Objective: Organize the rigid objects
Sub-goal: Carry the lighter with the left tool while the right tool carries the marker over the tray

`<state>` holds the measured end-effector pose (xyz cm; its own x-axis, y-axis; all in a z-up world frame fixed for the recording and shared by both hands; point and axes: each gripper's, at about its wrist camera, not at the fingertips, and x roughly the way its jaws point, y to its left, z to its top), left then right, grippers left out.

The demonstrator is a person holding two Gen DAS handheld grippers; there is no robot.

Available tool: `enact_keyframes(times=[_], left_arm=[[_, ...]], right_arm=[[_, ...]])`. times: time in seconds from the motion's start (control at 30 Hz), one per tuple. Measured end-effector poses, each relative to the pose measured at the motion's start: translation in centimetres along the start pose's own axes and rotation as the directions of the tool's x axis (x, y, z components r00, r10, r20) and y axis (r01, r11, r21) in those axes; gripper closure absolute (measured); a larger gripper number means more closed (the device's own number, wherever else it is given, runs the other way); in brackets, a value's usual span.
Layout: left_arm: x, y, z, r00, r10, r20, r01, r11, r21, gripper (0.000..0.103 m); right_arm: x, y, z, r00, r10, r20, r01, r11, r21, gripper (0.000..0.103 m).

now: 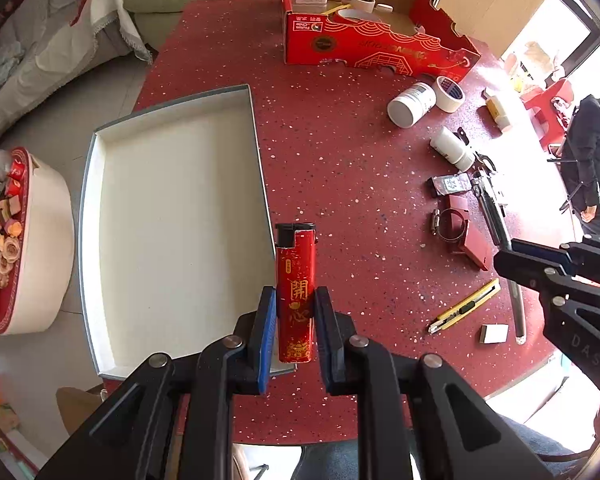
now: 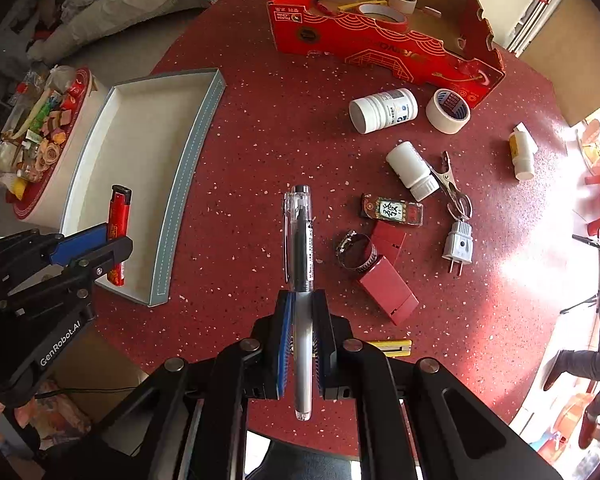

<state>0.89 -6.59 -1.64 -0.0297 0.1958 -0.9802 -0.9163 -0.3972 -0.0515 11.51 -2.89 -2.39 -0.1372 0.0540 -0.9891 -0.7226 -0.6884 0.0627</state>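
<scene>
The red speckled worktop (image 2: 260,120) carries a shallow white tray (image 1: 172,216) with grey rim and a red printed carton (image 2: 380,36) holding tape rolls. "GenRobot.AI" is legible on the left gripper (image 1: 295,312), whose jaws are clamped on a red lighter (image 1: 296,296) bearing gold Chinese characters, black cap pointing away, at the tray's near corner. The right gripper (image 2: 303,320) has its jaws clamped on a pen (image 2: 300,264), long axis running away from the camera. White bottles (image 2: 384,110), a plug (image 2: 458,246) and a hose clamp (image 2: 356,254) lie scattered to the right.
</scene>
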Motion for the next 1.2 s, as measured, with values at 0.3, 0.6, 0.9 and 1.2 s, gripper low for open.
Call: enact_keyframes(times=[0.3,0.6,0.9,1.2], left_arm=[[-1.2,4.7,-0.1,0.999,0.042,0.026,-0.038,0.992,-0.122,0.083],[-1.6,7.9,-1.3,0.996,0.085,0.011,-0.081,0.977,-0.199,0.083],[-1.9,8.7,-0.9,0.994,0.109,0.017,-0.103,0.973,-0.208,0.083],[-2.3,8.5,0.1,0.994,0.106,0.04,-0.096,0.975,-0.201,0.083]], right_arm=[[-0.4,5.6,3.0,0.999,0.045,0.024,-0.041,0.989,-0.145,0.092],[-0.2,11.8,4.3,0.993,0.117,0.025,-0.105,0.949,-0.298,0.092],[0.0,12.4,5.5,0.99,0.142,0.025,-0.13,0.953,-0.274,0.092],[-0.2,11.1,5.8,0.991,0.127,0.031,-0.117,0.966,-0.229,0.092]])
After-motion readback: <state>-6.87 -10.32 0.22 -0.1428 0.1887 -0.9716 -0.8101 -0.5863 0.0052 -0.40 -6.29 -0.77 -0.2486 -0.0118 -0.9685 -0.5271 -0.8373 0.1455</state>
